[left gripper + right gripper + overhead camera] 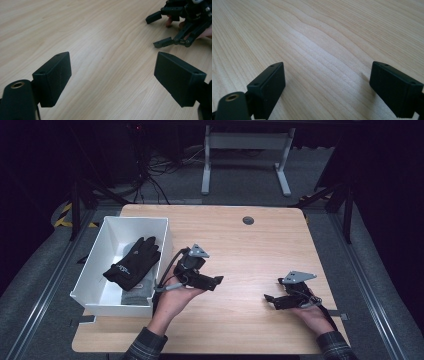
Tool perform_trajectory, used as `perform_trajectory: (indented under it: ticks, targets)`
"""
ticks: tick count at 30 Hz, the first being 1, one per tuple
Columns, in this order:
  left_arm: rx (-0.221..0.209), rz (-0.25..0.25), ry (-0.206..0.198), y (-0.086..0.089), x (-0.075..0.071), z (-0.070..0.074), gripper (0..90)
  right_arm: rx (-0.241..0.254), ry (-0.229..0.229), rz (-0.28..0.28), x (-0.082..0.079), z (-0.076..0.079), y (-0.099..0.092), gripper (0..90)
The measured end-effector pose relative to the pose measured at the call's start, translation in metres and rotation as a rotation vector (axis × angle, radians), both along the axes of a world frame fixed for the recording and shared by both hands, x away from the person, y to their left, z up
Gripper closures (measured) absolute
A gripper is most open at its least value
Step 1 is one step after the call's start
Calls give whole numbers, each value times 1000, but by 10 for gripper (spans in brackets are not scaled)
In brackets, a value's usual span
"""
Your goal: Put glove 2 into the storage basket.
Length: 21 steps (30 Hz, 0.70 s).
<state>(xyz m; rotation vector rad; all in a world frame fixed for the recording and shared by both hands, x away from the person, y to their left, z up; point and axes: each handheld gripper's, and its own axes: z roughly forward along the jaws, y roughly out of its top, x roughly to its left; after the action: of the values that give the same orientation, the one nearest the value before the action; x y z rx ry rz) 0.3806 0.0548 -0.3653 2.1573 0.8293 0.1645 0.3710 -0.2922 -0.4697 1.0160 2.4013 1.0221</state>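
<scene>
Both sets of fingers stand wide apart and empty. In the left gripper view nothing but bare wood lies between my left gripper [112, 75] jaws; the same holds for my right gripper [327, 85] in its own view.

The thing in hand, as I judge it, is the black glove [134, 261]. It lies inside the white bin [92, 254] at the left side of the bench [250, 250], on top of a folded grey cloth [136, 295] in the bin's near end. The glove's long axis runs diagonally: cuff toward the near left, fingertips pointing away and to the right, toward the bin's right wall. It looks soft and limp, slightly humped, with a small light logo near the cuff.

Key relation: in the high view the left gripper [218, 281] sits just outside the bin's right wall, but its fingers point right, away from the glove and toward the middle of the bench. The right gripper [268, 299] rests low on the bench well to the right, fingers aimed left; it also appears in the left gripper view [162, 31], jaws apart.

Judgement: the left hand is much the nearer. Any reach for the glove calls for turning it back over the bin wall; if the glove has just been dropped there, nothing remains to grip.
</scene>
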Motion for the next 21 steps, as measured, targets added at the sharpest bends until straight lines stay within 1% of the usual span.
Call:
perform_trajectory:
  ticks: [3,4,5,6,7,8,9,10,11,12,15,16,19,21]
  targets:
    - [15,-16,3,-10,-2,-11,152,0,0,0,0,0,0,136]
    - [19,-19,5,-15,-3,-19,152,0,0,0,0,0,0,137]
    - [19,-19,5,-15,-3,-19,152,0,0,0,0,0,0,137]
    - [22,-23,7,-17,-4,-24,152,0,0,0,0,0,0,137]
    - [23,-30,10,-20,-4,-29,151,0,0,0,0,0,0,136]
    - [21,-34,9,-23,-5,-38,151,0,0,0,0,0,0,136]
    - [30,-39,10,-25,-6,-43,151,0,0,0,0,0,0,137]
    - [30,-39,10,-25,-6,-43,150,0,0,0,0,0,0,137]
    - [42,-42,7,-27,-7,-50,150,0,0,0,0,0,0,136]
    - [42,-42,7,-27,-7,-50,143,0,0,0,0,0,0,136]
    - [92,-44,6,-31,-7,-68,114,0,0,0,0,0,0,137]
    - [106,-40,6,-32,-7,-71,94,0,0,0,0,0,0,136]
    - [150,-62,3,-33,-7,-84,62,0,0,0,0,0,0,136]
    - [166,-68,-2,-35,-9,-91,58,0,0,0,0,0,0,136]
